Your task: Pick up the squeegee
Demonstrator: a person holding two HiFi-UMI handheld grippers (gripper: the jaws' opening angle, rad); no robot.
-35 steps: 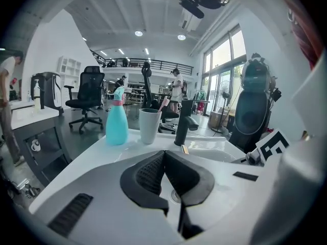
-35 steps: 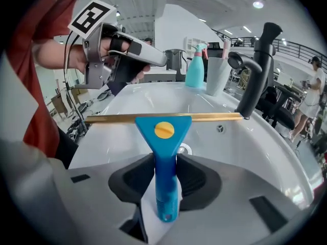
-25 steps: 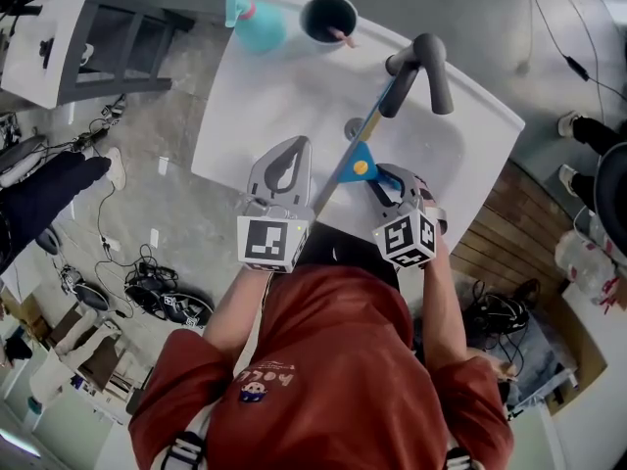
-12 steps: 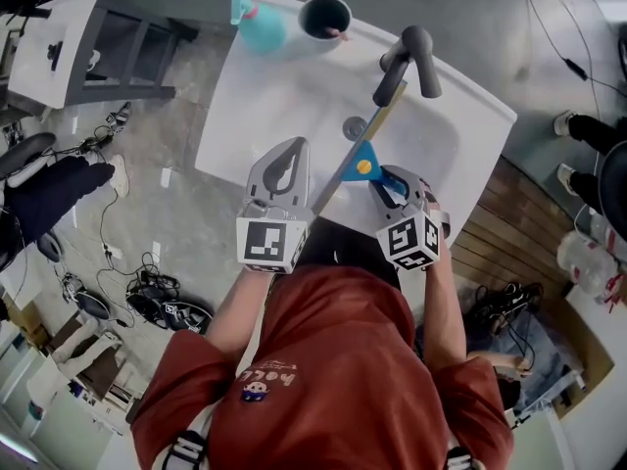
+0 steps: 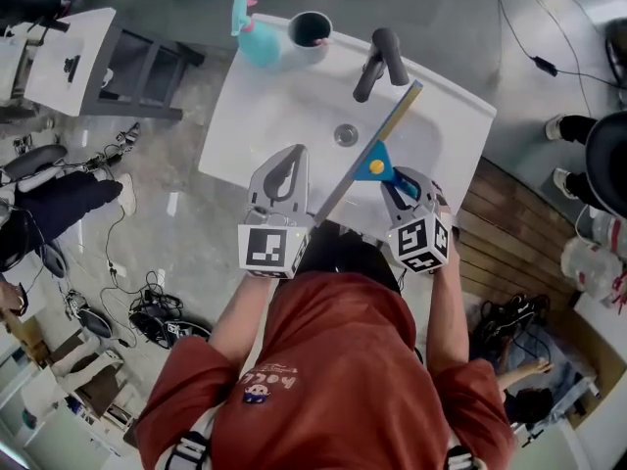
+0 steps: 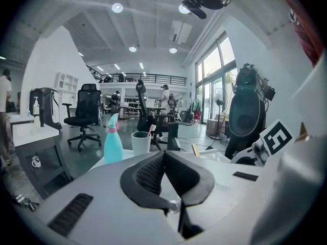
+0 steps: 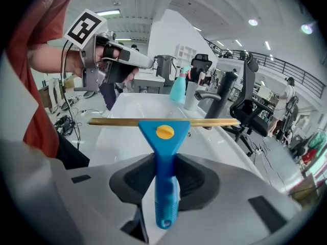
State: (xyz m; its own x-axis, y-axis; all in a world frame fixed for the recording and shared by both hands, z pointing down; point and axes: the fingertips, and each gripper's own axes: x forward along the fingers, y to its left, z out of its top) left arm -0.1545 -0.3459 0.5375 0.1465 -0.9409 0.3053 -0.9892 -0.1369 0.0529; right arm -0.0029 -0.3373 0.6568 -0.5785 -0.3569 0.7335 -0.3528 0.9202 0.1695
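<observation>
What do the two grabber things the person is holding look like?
Both are light grey plastic shells that narrow toward the tip. The left gripper and the right gripper each have black textured pads inside and carry a white cube with black square markers. The person wears a rust-red short-sleeved shirt.

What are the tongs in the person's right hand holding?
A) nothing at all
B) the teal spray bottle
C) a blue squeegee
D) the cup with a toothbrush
C: in the right gripper view, the right tongs are closed on the blue handle of the squeegee, with its blade out over the white sink.
</observation>
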